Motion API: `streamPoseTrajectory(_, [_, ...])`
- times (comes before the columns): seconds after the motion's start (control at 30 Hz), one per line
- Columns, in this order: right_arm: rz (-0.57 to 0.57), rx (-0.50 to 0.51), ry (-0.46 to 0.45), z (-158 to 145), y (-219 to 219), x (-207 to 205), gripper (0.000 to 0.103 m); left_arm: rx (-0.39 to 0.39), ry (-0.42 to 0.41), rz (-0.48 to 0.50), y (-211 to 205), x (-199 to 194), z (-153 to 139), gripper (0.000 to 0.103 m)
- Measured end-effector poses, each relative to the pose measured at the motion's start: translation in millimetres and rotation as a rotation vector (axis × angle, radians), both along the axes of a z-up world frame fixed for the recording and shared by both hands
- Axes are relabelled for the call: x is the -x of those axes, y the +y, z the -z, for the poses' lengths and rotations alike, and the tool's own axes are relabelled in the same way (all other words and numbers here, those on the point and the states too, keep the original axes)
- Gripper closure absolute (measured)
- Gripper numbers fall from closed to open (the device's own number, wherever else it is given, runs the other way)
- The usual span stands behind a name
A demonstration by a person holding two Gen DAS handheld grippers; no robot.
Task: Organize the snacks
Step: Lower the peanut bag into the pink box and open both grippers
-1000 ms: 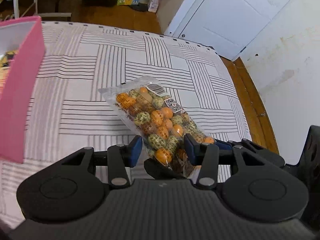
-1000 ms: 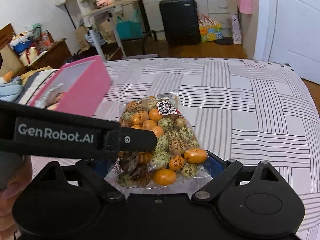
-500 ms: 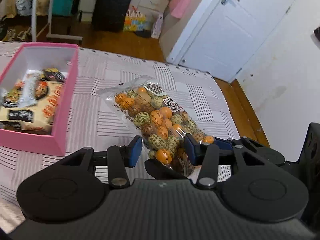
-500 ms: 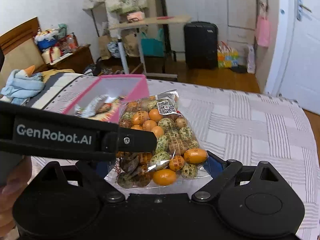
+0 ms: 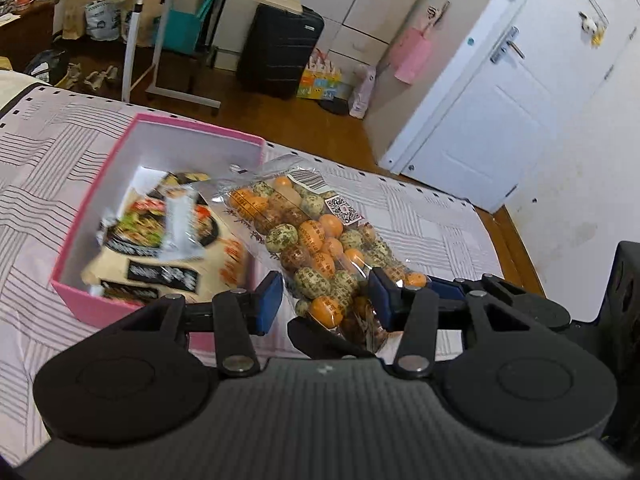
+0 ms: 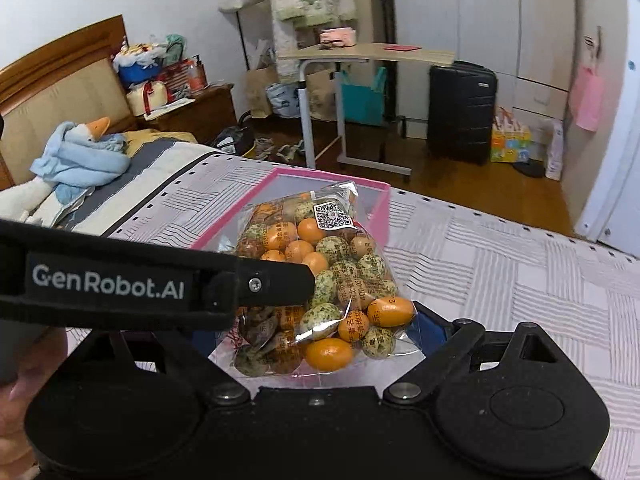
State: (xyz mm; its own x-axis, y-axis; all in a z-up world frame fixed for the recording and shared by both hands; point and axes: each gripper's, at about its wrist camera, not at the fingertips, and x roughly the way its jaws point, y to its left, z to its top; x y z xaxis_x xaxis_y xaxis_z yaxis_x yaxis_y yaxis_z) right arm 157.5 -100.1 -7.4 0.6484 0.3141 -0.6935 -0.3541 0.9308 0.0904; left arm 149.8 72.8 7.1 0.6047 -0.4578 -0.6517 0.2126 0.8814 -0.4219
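Note:
A clear bag of orange and green speckled snacks [image 5: 320,236] hangs in the air, held at its near end by both grippers. My left gripper [image 5: 324,300] has the bag's end between its blue pads and is shut on it. The right gripper's finger [image 5: 500,292] reaches in from the right. In the right wrist view the bag [image 6: 328,280] fills the middle, with my right gripper [image 6: 320,332] shut on its lower end. The left gripper's finger [image 6: 276,284] crosses over the bag's front and hides the right gripper's left pad. The pink box [image 5: 116,160] sits just below and left of the bag.
The box holds several snack packs [image 5: 160,248] and rests on a striped bedcover [image 5: 420,224]. A stuffed goose [image 6: 80,140] lies at the head of the bed. Beyond the bed edge stand a rolling table [image 6: 360,56], a black suitcase [image 5: 280,52] and a white door [image 5: 500,120]. A hand [image 6: 24,360] shows at lower left.
Both grippers have risen and carried the bag toward the pink box. The box has gone from the left edge of the view to just beside and under the bag. The grip looks unchanged.

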Motion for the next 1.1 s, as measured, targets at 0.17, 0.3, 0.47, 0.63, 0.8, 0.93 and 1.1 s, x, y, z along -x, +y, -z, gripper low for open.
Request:
streamPoseTrajectory(0.17, [-0.002,0.025,0.018,13,25,-32,0.008,0.026,0.013,0.004,29,-36,17,0.058])
streamPoseTrajectory(0.3, [0.008,0.033,0.031,27,39,-59,0.008,0.029,0.031,0.012,44,-70,32,0.058])
streamPoseTrajectory(0.47, [0.045,0.062,0.035,51,51,-92,0.008,0.064,0.07,0.032,58,-119,61,0.057])
streamPoseTrajectory(0.63, [0.054,0.041,0.068,71,59,-112,0.008,0.076,0.102,0.014,61,-147,93,0.057])
streamPoseTrajectory(0.8, [0.033,0.076,0.034,84,71,-121,0.007,0.035,0.085,-0.034,65,-156,103,0.056])
streamPoseTrajectory(0.93, [0.003,0.149,-0.072,76,69,-107,0.006,0.011,0.031,-0.052,65,-149,96,0.053])
streamPoseTrajectory(1.1, [0.023,0.118,-0.072,67,43,-80,0.006,-0.037,-0.007,-0.045,60,-131,81,0.051])
